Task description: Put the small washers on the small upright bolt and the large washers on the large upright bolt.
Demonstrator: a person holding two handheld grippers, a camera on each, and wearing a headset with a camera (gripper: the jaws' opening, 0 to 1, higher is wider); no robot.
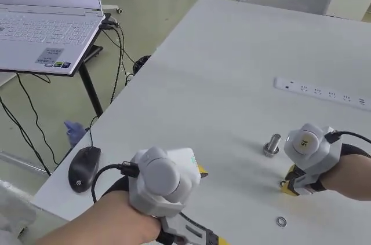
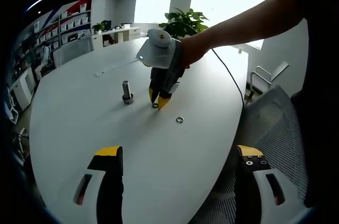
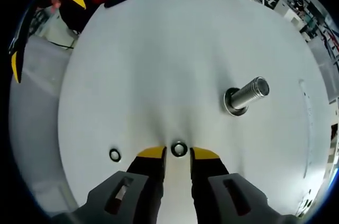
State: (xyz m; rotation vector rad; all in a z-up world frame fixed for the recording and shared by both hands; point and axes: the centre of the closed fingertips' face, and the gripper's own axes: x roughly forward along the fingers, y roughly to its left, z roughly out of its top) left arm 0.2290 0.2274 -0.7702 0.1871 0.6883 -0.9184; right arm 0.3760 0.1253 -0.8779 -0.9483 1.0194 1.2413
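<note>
White tabletop (image 1: 232, 71) was seen to carry a steel upright bolt (image 1: 271, 145), stood on its head toward the right side. The right gripper (image 3: 179, 154) was poised low, just near and right of the bolt. Its yellow-tipped jaws were parted by a narrow gap. A first washer (image 3: 179, 149) lay flat on the table just at the mouth of that gap, not clamped (a sliver of table could be seen on each side of it). A second washer (image 1: 281, 221) lay flat nearer again, apart from both the gripper and the bolt. In the right gripper view it was placed to the left of the jaws.

The left gripper (image 2: 178, 155) was held over the near left part of the table. Its jaws were spread wide over bare surface and pointed across at the right gripper and the bolt.

A black computer mouse (image 1: 84, 168) was placed at the near left edge. A white power strip (image 1: 322, 91) was laid along the far right. An open laptop (image 1: 46, 30) was perched on a stand off the table's left side.
</note>
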